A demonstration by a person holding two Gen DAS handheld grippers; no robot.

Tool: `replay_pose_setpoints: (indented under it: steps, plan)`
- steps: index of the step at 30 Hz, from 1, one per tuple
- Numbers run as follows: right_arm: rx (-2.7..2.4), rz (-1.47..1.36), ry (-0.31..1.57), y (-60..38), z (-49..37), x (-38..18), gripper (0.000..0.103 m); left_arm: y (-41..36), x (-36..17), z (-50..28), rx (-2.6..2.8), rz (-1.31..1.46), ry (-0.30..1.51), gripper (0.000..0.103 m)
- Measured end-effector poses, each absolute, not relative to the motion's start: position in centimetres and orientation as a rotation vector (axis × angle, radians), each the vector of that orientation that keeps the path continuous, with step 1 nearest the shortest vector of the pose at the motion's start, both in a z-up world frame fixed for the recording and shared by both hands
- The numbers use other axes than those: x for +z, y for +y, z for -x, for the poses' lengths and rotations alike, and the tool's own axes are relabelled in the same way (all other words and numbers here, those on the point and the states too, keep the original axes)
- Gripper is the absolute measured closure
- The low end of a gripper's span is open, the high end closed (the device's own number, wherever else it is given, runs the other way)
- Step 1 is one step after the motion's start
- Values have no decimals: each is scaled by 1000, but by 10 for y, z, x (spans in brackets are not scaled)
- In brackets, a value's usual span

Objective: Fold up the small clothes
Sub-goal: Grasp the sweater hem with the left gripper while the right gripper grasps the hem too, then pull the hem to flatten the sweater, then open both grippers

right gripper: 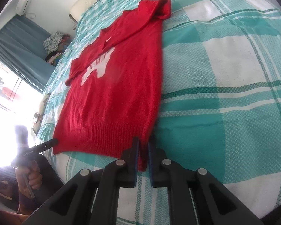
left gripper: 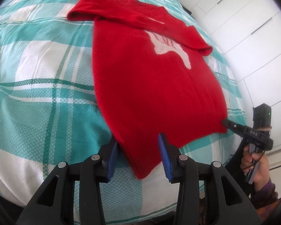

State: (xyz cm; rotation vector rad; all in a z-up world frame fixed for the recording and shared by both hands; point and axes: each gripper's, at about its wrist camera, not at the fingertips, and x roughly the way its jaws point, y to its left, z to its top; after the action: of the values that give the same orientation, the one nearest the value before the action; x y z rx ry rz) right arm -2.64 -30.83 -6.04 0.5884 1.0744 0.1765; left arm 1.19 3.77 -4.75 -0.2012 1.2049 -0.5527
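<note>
Red sweater [left gripper: 155, 86] lies flat on a bed covered in a teal-and-white checked sheet [left gripper: 46, 86], its long axis running straight away from both grippers: ribbed hem nearest the tools, neckline at the far end. Both sleeves are folded in across the chest, partly covering a white motif [left gripper: 168, 45].

The left gripper [left gripper: 138, 150] straddles one hem corner, its blue-padded fingers [left gripper: 164, 154] standing apart on either side of the fabric and not pressed together. The right gripper [right gripper: 142, 157] sits at the opposite hem corner, its fingers drawn nearly together with the corner of the knit between them; the pads appear to pinch the cloth.

From the left wrist view, the right gripper's tip touches the hem corner off to the right, where the bed edge falls away towards white cupboard doors [left gripper: 252, 18]. From the right wrist view, the left gripper's tip meets the hem corner off to the left, near the bed edge by a bright window [right gripper: 7, 97]. Ahead of both tools, beyond the neckline, and outward past the right gripper, wide stretches of sheet lie open.
</note>
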Motion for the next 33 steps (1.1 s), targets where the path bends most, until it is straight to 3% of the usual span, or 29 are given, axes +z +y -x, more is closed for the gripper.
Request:
replay_pose_setpoints:
  steps: [1, 2, 3, 5, 10, 18, 33]
  plan:
    - [186, -600, 1068, -308, 24, -62, 81, 32, -49, -12, -549, 172, 1201, 72]
    - [196, -596, 1069, -306, 21, -62, 79, 29, -50, -13, -533, 131, 1201, 98]
    - [203, -565, 1082, -301, 17, -63, 82, 28, -52, -15, -513, 100, 1208, 100]
    - [163, -459, 1110, -293, 13, -61, 99, 36, -50, -15, -490, 117, 1213, 101]
    - [80, -353, 1141, -302, 35, -40, 100, 70, -33, -3, -436, 132, 1181, 101]
    - [29, -366, 1224, -302, 34, -69, 100, 46, -56, -9, -350, -13, 1231, 101]
    - [16, -395, 1213, -298, 36, -70, 100, 32, -63, -9, -303, -45, 1173, 98]
